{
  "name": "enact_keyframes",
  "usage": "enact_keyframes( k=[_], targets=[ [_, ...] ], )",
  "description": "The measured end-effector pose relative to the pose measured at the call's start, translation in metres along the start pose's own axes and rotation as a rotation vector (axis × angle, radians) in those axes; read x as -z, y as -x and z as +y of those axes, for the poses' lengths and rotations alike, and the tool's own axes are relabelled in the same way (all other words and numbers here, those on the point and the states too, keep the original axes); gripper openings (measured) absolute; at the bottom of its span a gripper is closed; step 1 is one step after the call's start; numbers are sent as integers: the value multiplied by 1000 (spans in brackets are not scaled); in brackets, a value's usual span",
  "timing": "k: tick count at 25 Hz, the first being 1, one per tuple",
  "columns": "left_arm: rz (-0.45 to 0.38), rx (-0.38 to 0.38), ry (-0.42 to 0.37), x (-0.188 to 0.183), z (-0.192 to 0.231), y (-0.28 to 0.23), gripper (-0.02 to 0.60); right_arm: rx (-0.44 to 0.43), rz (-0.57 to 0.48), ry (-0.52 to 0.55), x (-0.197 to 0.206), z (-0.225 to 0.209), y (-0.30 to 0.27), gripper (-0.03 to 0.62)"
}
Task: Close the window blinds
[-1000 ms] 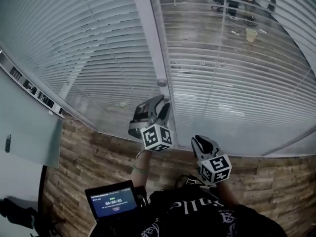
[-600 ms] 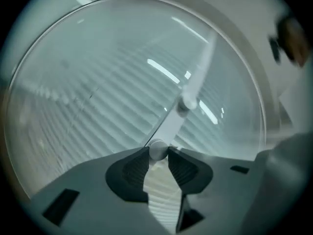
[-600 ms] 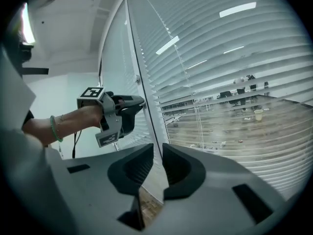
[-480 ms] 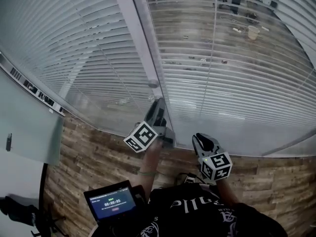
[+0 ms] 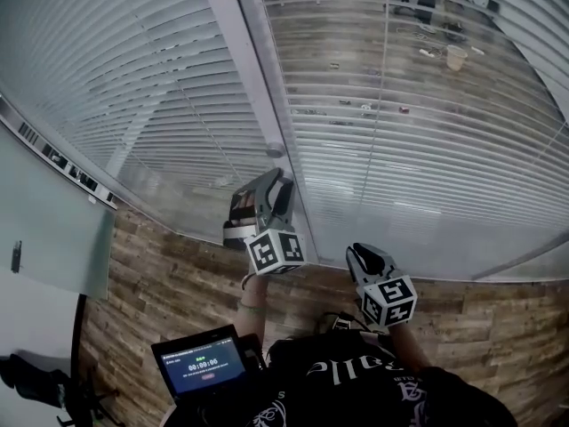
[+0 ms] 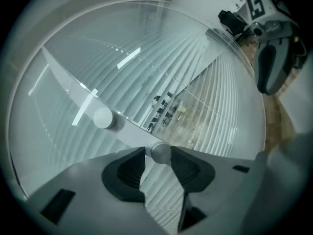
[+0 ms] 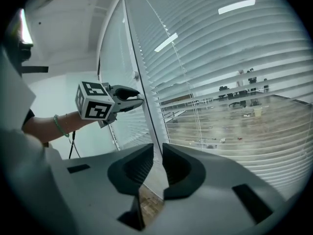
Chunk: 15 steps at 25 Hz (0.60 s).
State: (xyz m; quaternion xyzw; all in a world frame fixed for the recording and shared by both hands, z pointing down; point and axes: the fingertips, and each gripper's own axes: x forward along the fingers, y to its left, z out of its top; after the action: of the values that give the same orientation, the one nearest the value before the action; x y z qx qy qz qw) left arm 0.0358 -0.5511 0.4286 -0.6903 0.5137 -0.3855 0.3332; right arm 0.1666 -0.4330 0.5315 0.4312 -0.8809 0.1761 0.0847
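Evidently the move turned on the left gripper (image 5: 277, 181) and the small round tilt knob (image 6: 160, 153) on the upright frame post (image 5: 253, 78) between the two glazed panels. The knob lay straight ahead of that gripper, right between its jaw tips. Its axis stuck out of the post toward the person, in line with the gripper, so turning it would probably call for a roll of the wrist. The jaws had just been opening and stood wide around the knob. The pads looked clear of it rather than pressing, though the wide-angle view left that fine gap uncertain. A second knob (image 6: 102, 118) sat farther up the post.

The blinds (image 5: 427, 149) hung behind the glass. The right panel's slats were tilted open enough to show the room beyond. The right gripper (image 7: 157, 155) hung lower and nearer the person, well apart from the post, its jaws only narrowly apart and empty.
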Motion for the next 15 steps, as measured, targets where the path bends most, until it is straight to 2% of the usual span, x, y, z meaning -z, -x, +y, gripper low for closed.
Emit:
enact_keyframes(
  k=[1,2,3,4,7,8,9,10,11,12,13,14,15],
  targets=[
    [-7,8,10,1,-1,-1,161,4,1,-2,0,-1,0,67],
    [-22,17,74,3,-3,-2,157,9,2,-4,2,-2,0,67],
    [-45,29,206,4,-5,-3,127,15,5,-6,4,-4,0,67],
    [-78,42,404,6,-6,-4,127,19,7,-9,7,-6,0,67],
    [-209,92,1179,8,0,-2,126,29,7,-19,9,-8,-1,67],
    [-249,103,1398,9,5,-2,126,30,4,-22,7,-8,0,67],
    [-280,110,1564,9,8,-2,126,32,2,-25,4,-8,1,67],
    [-300,111,1661,10,11,-2,126,35,1,-27,3,-8,2,67],
    [-303,108,1676,9,12,-1,126,37,2,-28,2,-8,3,67],
    [-289,103,1601,8,11,-1,126,39,4,-28,3,-9,4,67],
    [-253,97,1441,7,9,-1,126,42,6,-29,4,-9,5,67],
    [-198,88,1214,7,4,-1,126,45,9,-30,6,-10,6,67],
    [-132,74,945,9,-2,-1,130,47,12,-31,7,-11,7,67]
  ],
)
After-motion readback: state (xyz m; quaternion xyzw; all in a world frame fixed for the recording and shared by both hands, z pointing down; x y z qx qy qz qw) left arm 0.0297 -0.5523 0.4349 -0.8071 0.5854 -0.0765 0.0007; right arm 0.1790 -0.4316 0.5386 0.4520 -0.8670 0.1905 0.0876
